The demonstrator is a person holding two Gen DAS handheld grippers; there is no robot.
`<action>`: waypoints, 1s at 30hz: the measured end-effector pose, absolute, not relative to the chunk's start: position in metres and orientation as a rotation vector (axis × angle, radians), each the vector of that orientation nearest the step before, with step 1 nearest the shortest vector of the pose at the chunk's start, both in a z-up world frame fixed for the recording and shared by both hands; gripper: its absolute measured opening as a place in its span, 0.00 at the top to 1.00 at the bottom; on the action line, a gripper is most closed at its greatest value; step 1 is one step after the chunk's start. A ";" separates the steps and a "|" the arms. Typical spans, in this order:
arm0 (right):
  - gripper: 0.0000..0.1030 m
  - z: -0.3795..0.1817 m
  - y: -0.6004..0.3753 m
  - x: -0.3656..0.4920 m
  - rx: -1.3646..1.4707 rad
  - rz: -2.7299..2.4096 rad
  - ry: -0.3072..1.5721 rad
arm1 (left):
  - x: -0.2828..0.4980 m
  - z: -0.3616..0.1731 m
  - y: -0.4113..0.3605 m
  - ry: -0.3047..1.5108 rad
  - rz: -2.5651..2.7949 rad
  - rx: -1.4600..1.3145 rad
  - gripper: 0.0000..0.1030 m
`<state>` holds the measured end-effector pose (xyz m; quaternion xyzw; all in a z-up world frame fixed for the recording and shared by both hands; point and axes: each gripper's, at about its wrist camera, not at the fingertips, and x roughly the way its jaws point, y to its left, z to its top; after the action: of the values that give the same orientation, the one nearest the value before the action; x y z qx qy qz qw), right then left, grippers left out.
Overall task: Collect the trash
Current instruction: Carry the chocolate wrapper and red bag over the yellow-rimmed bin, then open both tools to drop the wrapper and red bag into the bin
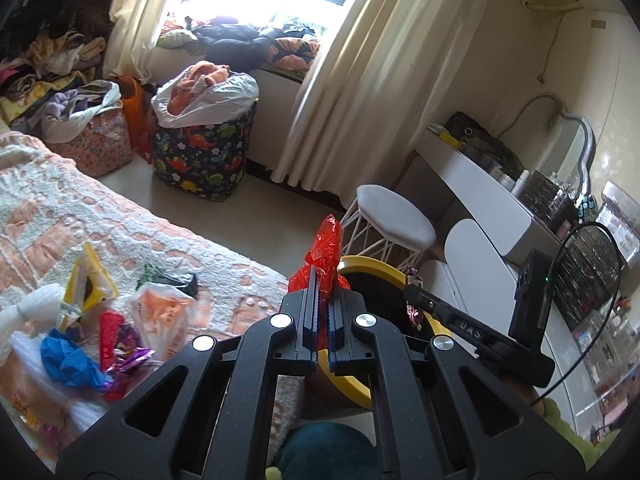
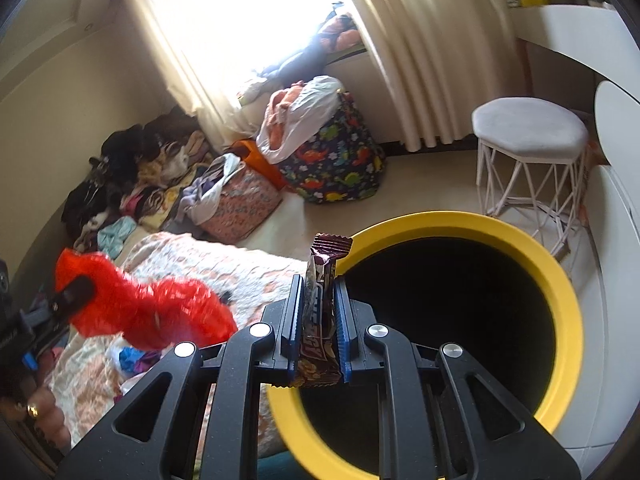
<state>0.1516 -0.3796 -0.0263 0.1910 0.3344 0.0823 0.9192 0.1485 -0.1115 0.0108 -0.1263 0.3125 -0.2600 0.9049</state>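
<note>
1. We have the bed (image 1: 132,216) filling the left wrist view from 7 to 10 o'clock, with more trash (image 1: 100,328) still piled on its blanket at 8 o'clock.
2. The yellow-rimmed bin (image 2: 560,280) stands beside the bed, its dark mouth open at 4 o'clock in the right wrist view.
3. Our left gripper (image 1: 323,280) is clenched on a crumpled red plastic wrapper (image 1: 326,240), near the rim but, as far as we can judge, not yet over the opening.
4. Our right gripper (image 2: 318,292) is clenched on a brown candy-bar wrapper (image 2: 324,268), at the rim's 9 o'clock edge.
5. We should carry each piece well over the mouth before letting go, since light film may drift onto the rim.
</note>
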 end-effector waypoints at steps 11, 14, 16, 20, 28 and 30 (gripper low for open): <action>0.86 -0.036 -0.419 0.156 0.461 0.099 0.693 | 0.145 -0.002 -0.157 0.683 -0.616 -0.204 0.99; 0.86 -0.039 -0.432 0.156 0.483 0.079 0.692 | 0.143 -0.007 -0.168 0.694 -0.636 -0.189 0.99; 0.86 -0.041 -0.437 0.156 0.498 0.064 0.694 | 0.143 -0.012 -0.176 0.706 -0.647 -0.174 0.99; 0.86 -0.048 -0.448 0.154 0.522 0.035 0.702 | 0.144 -0.023 -0.190 0.731 -0.664 -0.154 0.99; 0.84 -0.056 -0.458 0.157 0.551 0.012 0.719 | 0.146 -0.049 -0.210 0.788 -0.678 -0.120 0.98; 0.83 -0.058 -0.458 0.157 0.558 0.012 0.725 | 0.146 -0.054 -0.211 0.797 -0.664 -0.123 0.82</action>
<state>0.1574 -0.4579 -0.0579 0.2692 0.3499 0.0056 0.8973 0.1463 -0.2109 -0.0536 -0.0586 0.3806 -0.3172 0.8666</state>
